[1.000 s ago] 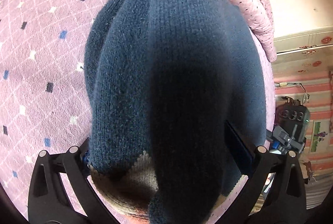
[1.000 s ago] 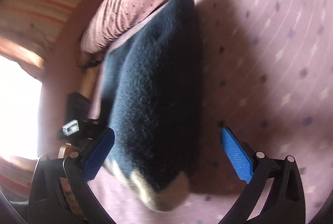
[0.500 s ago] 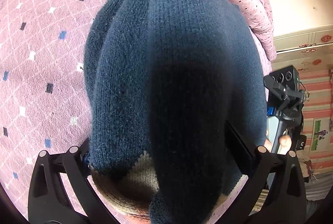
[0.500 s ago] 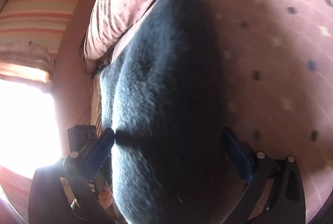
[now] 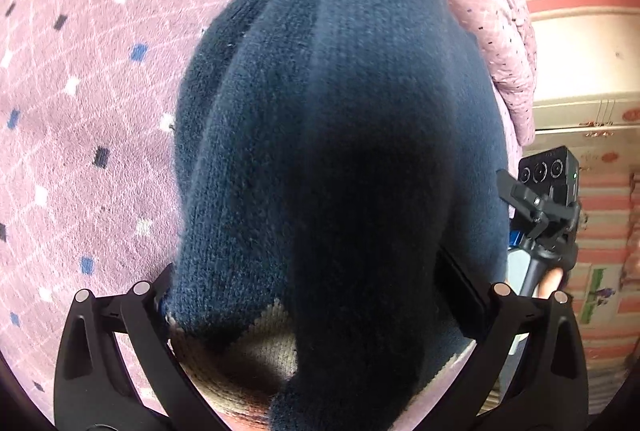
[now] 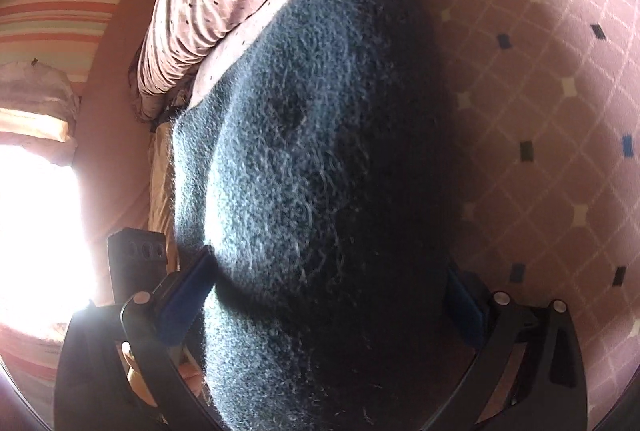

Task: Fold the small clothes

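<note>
Your left gripper point(image 5: 320, 315) has its two black arms spread wide, and the dark blue knitted garment point(image 5: 340, 151) fills the whole gap between them; the fabric hides the pads, so you cannot tell whether they press on it or only straddle it. The garment lies on the pink diamond-patterned bedspread point(image 5: 80, 111), stretching away from your left gripper, with a tan knitted patch point(image 5: 256, 351) at its near end, right at the fingers. A bunched pink quilt point(image 5: 500, 31) lies just beside the garment's far right side.

Your right gripper point(image 6: 332, 311) also stands wide apart, blue pads point(image 6: 188, 295) showing on either side of the same garment point(image 6: 320, 171), which bulges between and over them; the left pad touches the wool, yet a firm grip cannot be made out. From the left camera, your right gripper's body and a fingertip show past the garment's right edge.
</note>
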A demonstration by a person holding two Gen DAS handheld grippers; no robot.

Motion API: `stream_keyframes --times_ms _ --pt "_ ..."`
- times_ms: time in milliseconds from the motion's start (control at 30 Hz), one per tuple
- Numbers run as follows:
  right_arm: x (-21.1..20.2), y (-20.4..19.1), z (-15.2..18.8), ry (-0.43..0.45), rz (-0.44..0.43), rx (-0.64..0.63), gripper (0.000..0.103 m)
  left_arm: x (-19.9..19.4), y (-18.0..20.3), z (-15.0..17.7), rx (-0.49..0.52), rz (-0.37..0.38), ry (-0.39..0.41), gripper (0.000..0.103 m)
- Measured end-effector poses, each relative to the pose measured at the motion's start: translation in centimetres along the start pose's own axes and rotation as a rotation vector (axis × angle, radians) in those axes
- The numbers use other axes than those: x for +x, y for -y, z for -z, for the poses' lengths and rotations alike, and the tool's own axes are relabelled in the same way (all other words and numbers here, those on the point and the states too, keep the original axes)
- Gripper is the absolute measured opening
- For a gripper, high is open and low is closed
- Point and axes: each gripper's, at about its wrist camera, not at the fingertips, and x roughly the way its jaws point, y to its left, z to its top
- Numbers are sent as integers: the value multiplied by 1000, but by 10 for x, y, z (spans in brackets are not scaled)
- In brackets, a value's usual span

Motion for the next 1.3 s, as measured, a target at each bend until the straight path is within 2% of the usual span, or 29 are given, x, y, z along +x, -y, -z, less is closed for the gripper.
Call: stream_keyframes --times_ms 200,333,567,700,900,1100,1300 --pt "7 -26 2 12 96 -66 102 5 3 -10 -49 -39 -45 100" --pt "9 -36 3 36 144 -89 100 3 3 -6 -26 -40 -4 100" --pt "6 -60 14 105 236 -178 84 -7 18 1 46 -80 53 75" --pt "7 -77 17 127 283 -222 78 -11 23 9 85 -102 106 69" --pt "-1 -80 22 148 293 -257 68 -14 35 22 137 -168 179 62" --pt "-10 -95 33 197 310 -314 64 -23 37 27 157 -180 213 53" --pt "-26 -102 41 212 286 -347 62 -38 50 45 194 -188 233 49"
